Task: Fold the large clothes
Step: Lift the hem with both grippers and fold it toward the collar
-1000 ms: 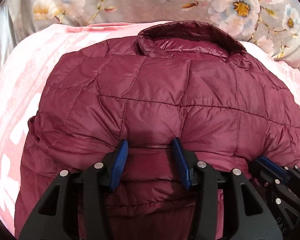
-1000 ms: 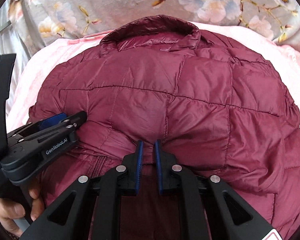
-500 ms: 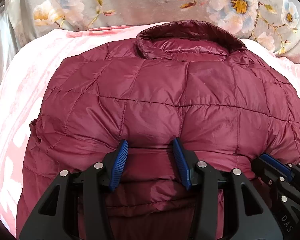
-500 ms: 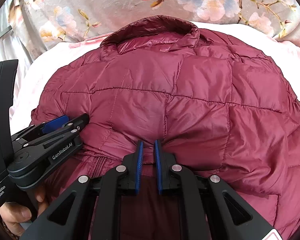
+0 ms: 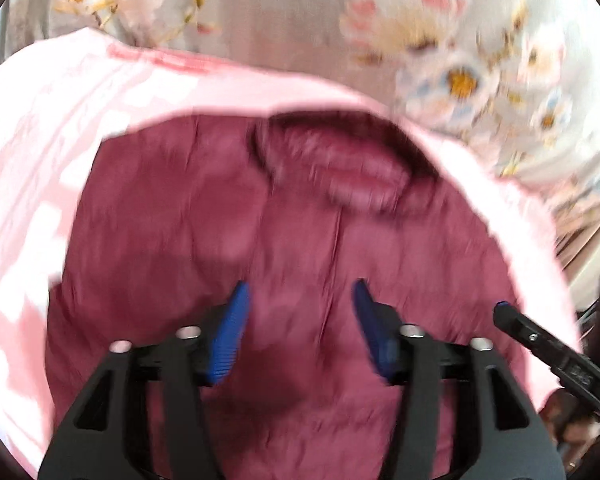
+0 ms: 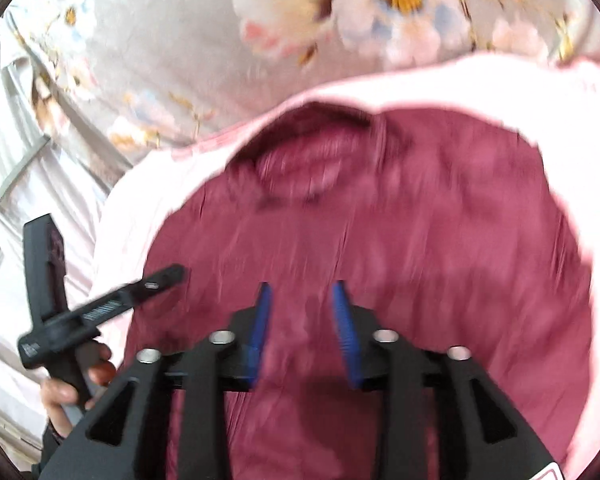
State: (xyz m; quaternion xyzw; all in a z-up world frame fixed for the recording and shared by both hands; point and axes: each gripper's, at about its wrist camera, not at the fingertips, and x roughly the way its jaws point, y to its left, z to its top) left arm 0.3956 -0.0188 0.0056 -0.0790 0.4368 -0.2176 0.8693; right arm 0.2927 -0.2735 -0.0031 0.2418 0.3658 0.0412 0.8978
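Closest in the left wrist view is the left gripper (image 5: 300,300). Its two blue pads (image 5: 228,336) stand wide apart. Its jaws have just been opening, and nothing is pinched between them; only the coat shows in the gap, farther off. In the right wrist view, the right gripper (image 6: 301,300) is closest. Its blue pads (image 6: 341,332) stand a little way apart, not as wide as the left ones. Its jaws have just been opening too, and they hold nothing.

Just past the pads lies the dark red puffy coat (image 5: 292,240). It lies folded in a rounded heap, with its collar (image 5: 339,156) at the far end. Both pictures are blurry, so the stitching is hard to see.

A hand (image 6: 72,388) holds the left gripper's handle at the low left of the right wrist view. That gripper sits beside the coat's left edge.

The coat rests on a pink blanket (image 5: 40,184), which shows all around it.

Farthest away is a grey cloth with big flowers (image 6: 172,52). At the far left there is a pale sheet (image 6: 16,184).
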